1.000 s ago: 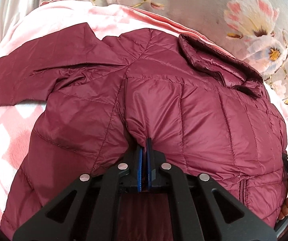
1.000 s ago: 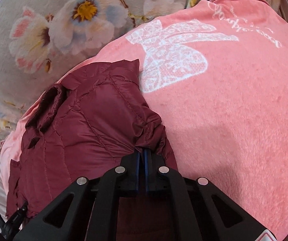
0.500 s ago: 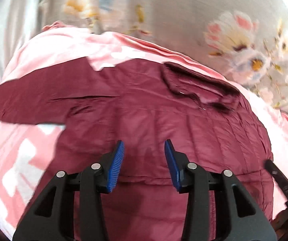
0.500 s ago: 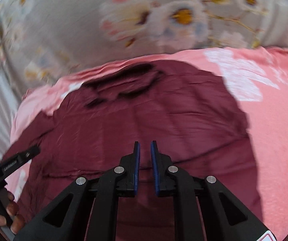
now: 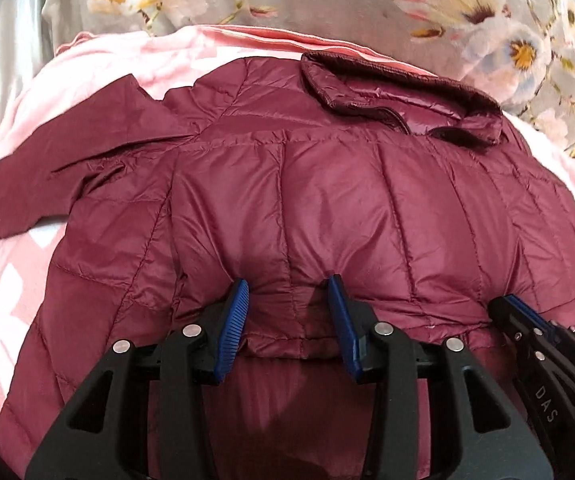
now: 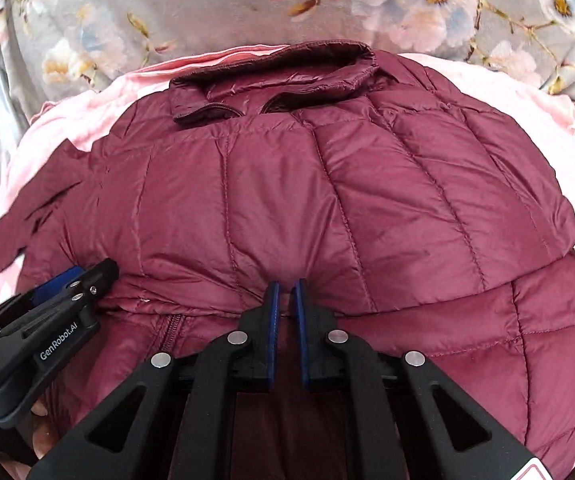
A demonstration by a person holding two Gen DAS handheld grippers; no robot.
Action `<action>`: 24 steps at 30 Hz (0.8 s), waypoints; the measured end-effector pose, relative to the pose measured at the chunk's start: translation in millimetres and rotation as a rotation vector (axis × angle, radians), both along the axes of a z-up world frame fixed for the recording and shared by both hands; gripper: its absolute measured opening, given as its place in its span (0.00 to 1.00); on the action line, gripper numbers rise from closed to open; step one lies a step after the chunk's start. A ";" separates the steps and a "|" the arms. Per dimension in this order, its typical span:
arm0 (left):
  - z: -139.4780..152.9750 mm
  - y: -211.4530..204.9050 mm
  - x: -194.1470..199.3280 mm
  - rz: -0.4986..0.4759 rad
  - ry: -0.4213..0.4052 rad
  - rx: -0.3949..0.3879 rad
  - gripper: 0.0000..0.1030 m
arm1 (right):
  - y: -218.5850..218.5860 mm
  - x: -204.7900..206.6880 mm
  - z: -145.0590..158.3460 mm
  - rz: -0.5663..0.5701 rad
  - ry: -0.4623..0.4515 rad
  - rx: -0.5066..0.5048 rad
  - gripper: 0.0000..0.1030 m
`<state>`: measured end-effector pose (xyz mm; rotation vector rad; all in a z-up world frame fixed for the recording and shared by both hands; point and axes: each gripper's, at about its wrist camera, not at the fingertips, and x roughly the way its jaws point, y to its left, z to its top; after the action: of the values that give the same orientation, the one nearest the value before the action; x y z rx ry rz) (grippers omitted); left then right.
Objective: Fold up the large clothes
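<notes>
The jacket lies spread on the pink blanket with its lower part folded up toward the collar, the left tool just opened, the right tool nearly together, neither clamped, so I'd tuck the left sleeve next.

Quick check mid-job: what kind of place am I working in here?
Most likely a bedroom, working on a bed. The maroon puffer jacket lies on a soft pink blanket, with grey floral bedding behind it, and no hard tabletop in view.
</notes>
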<state>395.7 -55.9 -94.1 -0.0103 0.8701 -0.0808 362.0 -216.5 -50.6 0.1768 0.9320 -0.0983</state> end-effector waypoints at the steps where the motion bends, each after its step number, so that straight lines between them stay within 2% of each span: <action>1: 0.2 0.3 -0.1 0.001 0.000 0.000 0.39 | 0.1 0.5 -0.2 0.001 0.001 -0.001 0.07; 4: -0.2 1.2 1.2 0.003 -0.002 0.002 0.39 | -3.6 2.7 0.8 -0.003 -0.004 0.024 0.07; 6: 0.5 2.3 1.0 0.003 -0.005 -0.005 0.39 | -5.1 -0.8 6.9 -0.016 -0.026 0.063 0.12; 8: 1.9 6.8 -0.5 0.004 -0.009 -0.045 0.39 | 0.3 -4.1 14.8 -0.008 -0.054 0.106 0.13; 12: 6.5 28.9 -2.2 0.036 -0.021 -0.162 0.39 | 22.0 6.6 8.0 0.036 -0.009 0.049 0.13; 15: 18.0 56.4 -13.2 0.072 -0.032 -0.231 0.41 | 22.0 9.3 1.0 0.035 0.005 0.042 0.12; 17: 27.2 78.4 -20.6 0.097 -0.051 -0.264 0.51 | 23.9 9.3 1.5 0.035 0.006 0.031 0.12; 19: 35.8 105.6 -28.7 0.136 -0.069 -0.264 0.51 | 26.8 5.8 7.8 0.028 -0.009 0.027 0.13; 22: 45.2 144.3 -36.9 0.194 -0.095 -0.237 0.51 | 36.3 -2.4 23.8 0.051 -0.061 0.113 0.13; 24: 49.5 176.7 -38.7 0.259 -0.107 -0.233 0.57 | 54.8 0.5 24.6 0.092 -0.052 0.071 0.13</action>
<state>357.0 120.8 -44.5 -0.3337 0.7423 0.0599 362.5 -161.8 -26.0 0.2009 0.8910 0.0241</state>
